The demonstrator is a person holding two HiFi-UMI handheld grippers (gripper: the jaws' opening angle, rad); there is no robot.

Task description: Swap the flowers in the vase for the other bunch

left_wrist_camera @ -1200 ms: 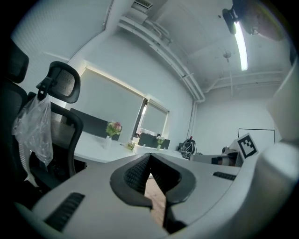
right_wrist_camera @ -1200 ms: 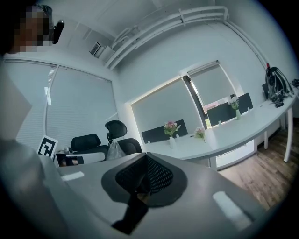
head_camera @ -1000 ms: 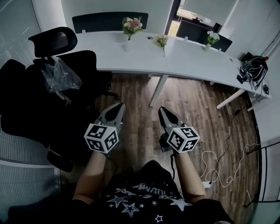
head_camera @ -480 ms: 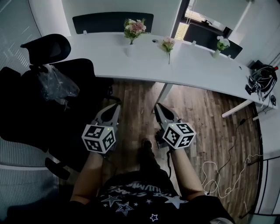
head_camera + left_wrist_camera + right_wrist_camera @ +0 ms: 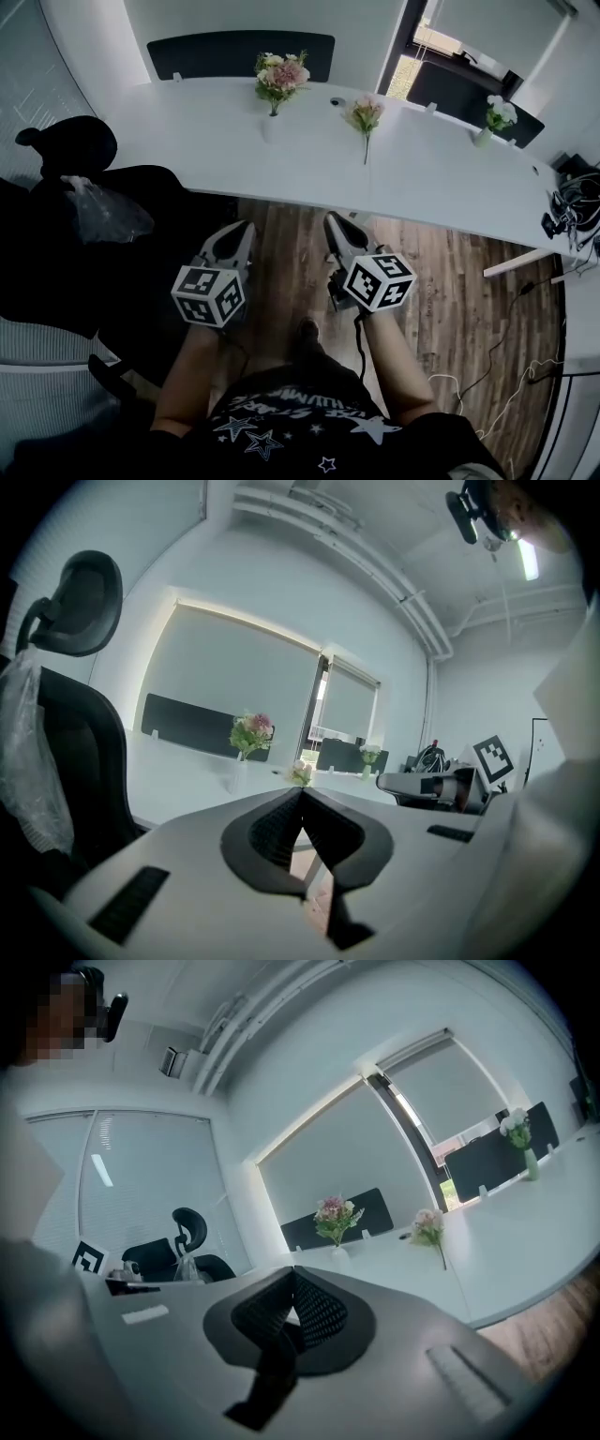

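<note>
A bunch of pink and white flowers stands in a white vase on the long white desk. A second, smaller bunch lies flat on the desk to its right. Both show in the right gripper view too, the vase bunch left of the loose bunch. My left gripper and right gripper are held over the wood floor, short of the desk's near edge. Both are shut with nothing between the jaws.
A black office chair with a clear plastic bag on it stands at the left. Another small vase of white flowers is at the desk's far right. Cables lie at the right edge. A desk leg stands near my right gripper.
Both grippers have moved forward toward the desk, and the desk with its flowers now sits closer and lower in the head view. The jaws stayed shut.
</note>
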